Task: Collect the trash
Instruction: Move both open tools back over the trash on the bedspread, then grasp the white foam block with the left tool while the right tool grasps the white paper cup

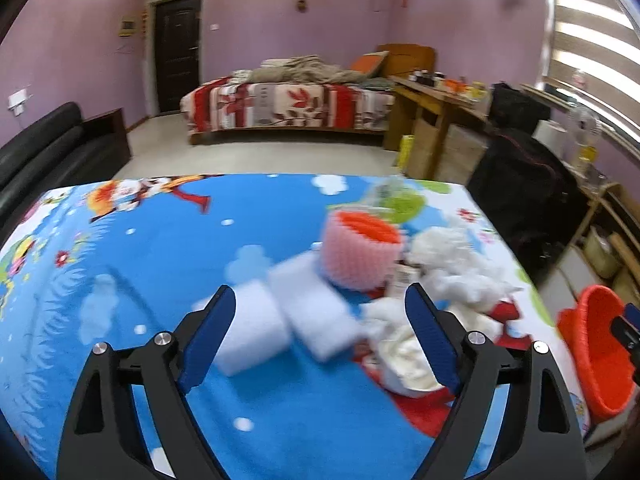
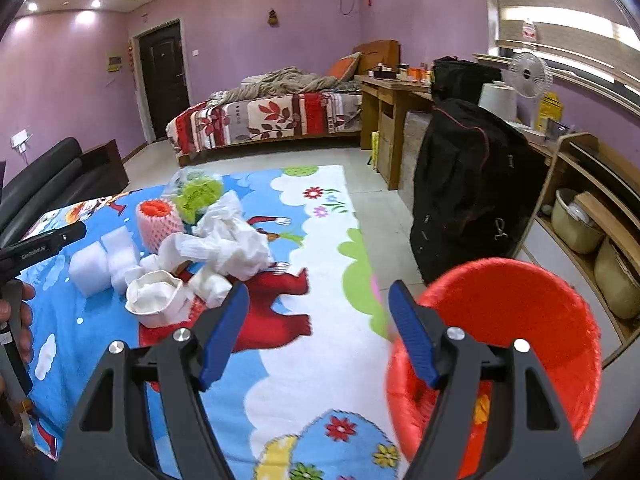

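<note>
Trash lies on a cartoon-print cloth (image 1: 160, 248): white foam blocks (image 1: 256, 320), a pink foam net with an orange inside (image 1: 360, 252), crumpled white paper (image 1: 452, 264), a crushed white cup (image 1: 404, 348) and a green wrapper (image 1: 400, 204). My left gripper (image 1: 320, 332) is open just above the foam blocks and cup. My right gripper (image 2: 316, 332) is open and empty above the cloth (image 2: 320, 248), beside a red bin (image 2: 520, 320) at the table's right edge. The same pile shows in the right wrist view: foam blocks (image 2: 100, 260), net (image 2: 158, 222), paper (image 2: 228, 244), cup (image 2: 156, 296).
The red bin also shows at the right of the left wrist view (image 1: 596, 344). A black bag (image 2: 468, 188), wooden shelves (image 2: 592, 208) and a desk (image 2: 392, 96) stand to the right. A black sofa (image 2: 44, 180) is at the left, a bed (image 2: 264, 116) behind.
</note>
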